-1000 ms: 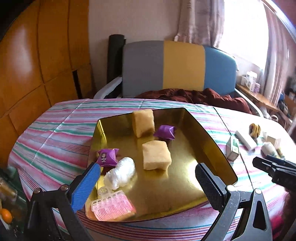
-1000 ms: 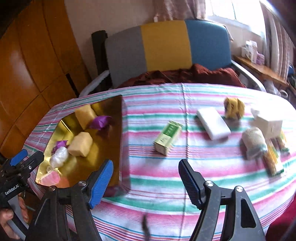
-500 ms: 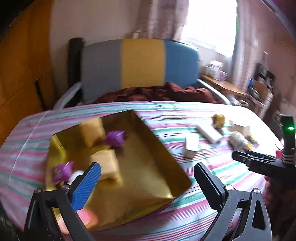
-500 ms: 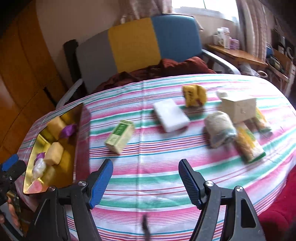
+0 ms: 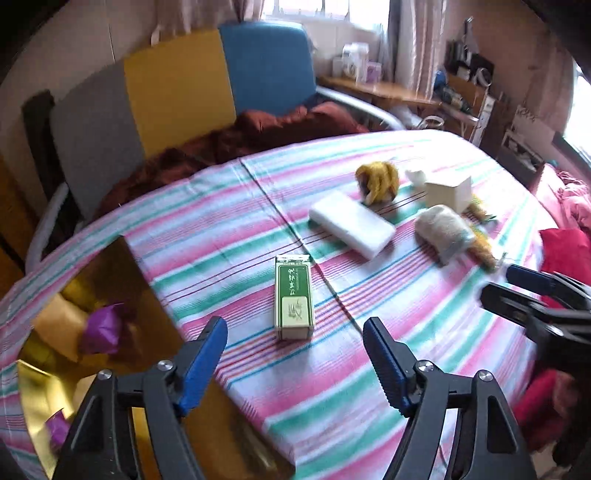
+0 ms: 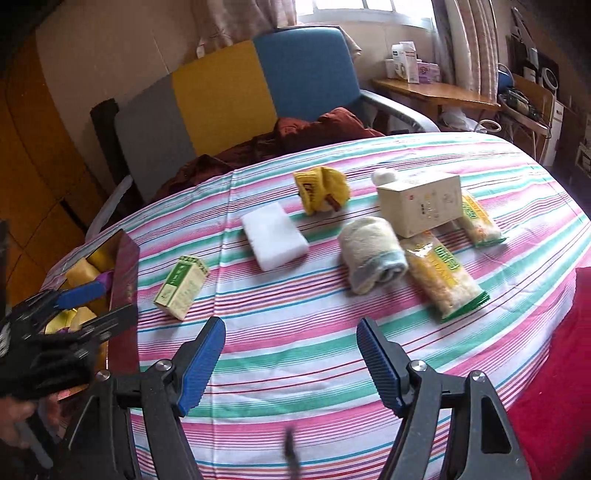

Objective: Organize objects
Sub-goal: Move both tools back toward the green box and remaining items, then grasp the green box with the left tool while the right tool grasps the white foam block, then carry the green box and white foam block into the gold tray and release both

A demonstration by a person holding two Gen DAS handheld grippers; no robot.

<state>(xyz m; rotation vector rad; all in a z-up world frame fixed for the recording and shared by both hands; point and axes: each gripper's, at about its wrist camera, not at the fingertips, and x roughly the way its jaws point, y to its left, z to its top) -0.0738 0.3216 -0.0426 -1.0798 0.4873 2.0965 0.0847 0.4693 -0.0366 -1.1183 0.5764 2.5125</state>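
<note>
Both jaws are held apart and empty. The green box (image 5: pixel 293 301) lies just ahead, between the left gripper (image 5: pixel 295 354) jaws; several items are already in the gold tray (image 5: pixel 122 280), others remain on the surface.

You get soft daylight from the window (image 6: pixel 365 7) behind the chair, blown out to white at the top of both views. The gold tray (image 5: pixel 122 273) throws warm glare and smeared reflections. Your left view is softened by motion blur, worst at the right gripper (image 5: pixel 517 291) near the edge. Fisheye bending curves the striped tablecloth (image 6: pixel 295 332), and the corners go dark.
</note>
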